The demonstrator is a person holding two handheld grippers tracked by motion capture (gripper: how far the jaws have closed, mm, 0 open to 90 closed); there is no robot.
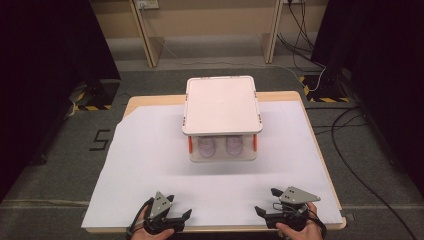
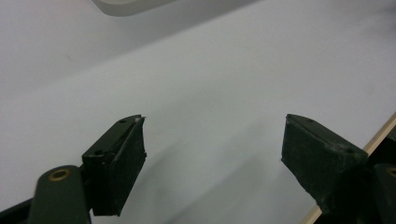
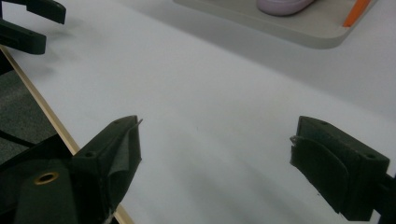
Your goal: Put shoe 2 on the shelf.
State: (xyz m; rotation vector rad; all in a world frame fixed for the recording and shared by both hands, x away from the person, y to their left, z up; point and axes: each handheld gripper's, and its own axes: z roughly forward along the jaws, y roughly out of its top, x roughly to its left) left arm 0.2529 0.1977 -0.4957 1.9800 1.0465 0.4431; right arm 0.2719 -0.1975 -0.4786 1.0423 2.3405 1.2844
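Observation:
A white two-level stand sits at the middle of the table, with a flat lid-like top on orange posts. Two pale purple dishes lie on its lower tray. My left gripper rests open near the front edge at the left, held by a hand. My right gripper rests open at the front right. In the left gripper view the jaws stand wide apart over bare white sheet, with a corner of the stand at the top. In the right gripper view the jaws are wide apart, with the stand's tray, a purple dish and the left gripper beyond.
A white sheet covers the wooden table. The floor around it is grey carpet with a taped figure 5, cables at the right and striped tape. Dark curtains stand at both sides.

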